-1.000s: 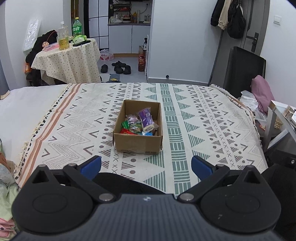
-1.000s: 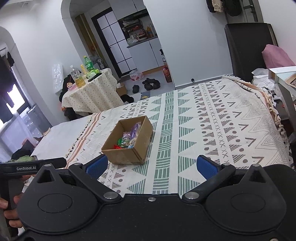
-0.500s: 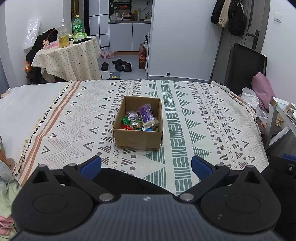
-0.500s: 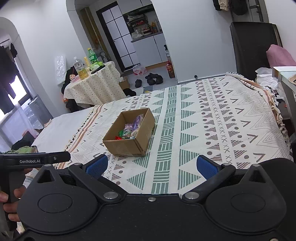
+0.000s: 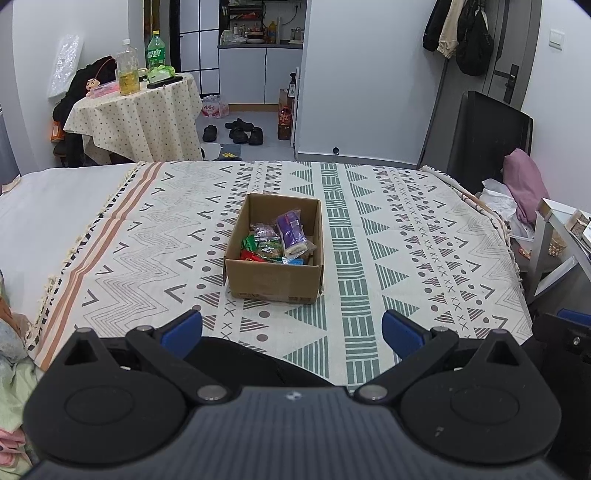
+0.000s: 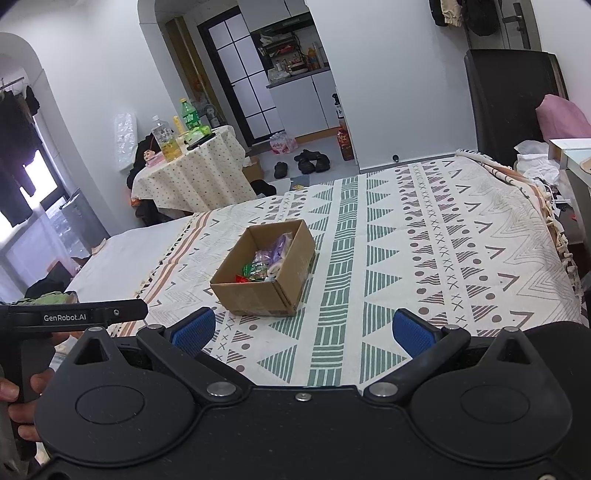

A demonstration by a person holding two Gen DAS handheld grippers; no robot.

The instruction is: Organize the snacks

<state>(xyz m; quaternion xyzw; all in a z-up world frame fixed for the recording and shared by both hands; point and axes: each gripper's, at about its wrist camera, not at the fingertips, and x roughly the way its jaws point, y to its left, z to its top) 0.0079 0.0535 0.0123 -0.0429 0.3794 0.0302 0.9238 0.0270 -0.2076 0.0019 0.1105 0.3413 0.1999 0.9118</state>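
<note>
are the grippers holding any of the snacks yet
No. Left gripper and right gripper are both open and empty, short of the cardboard box; the snacks lie inside it.

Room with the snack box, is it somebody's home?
Probably yes, a small flat: the cardboard box sits on a bed, shoes lie on the floor, and coats hang by the door.

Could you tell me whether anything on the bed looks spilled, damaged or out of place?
Nothing stands out. The cardboard box sits upright on the patterned blanket, its snacks loosely piled inside, none spilled. Both the left gripper and right gripper are open and empty.
</note>
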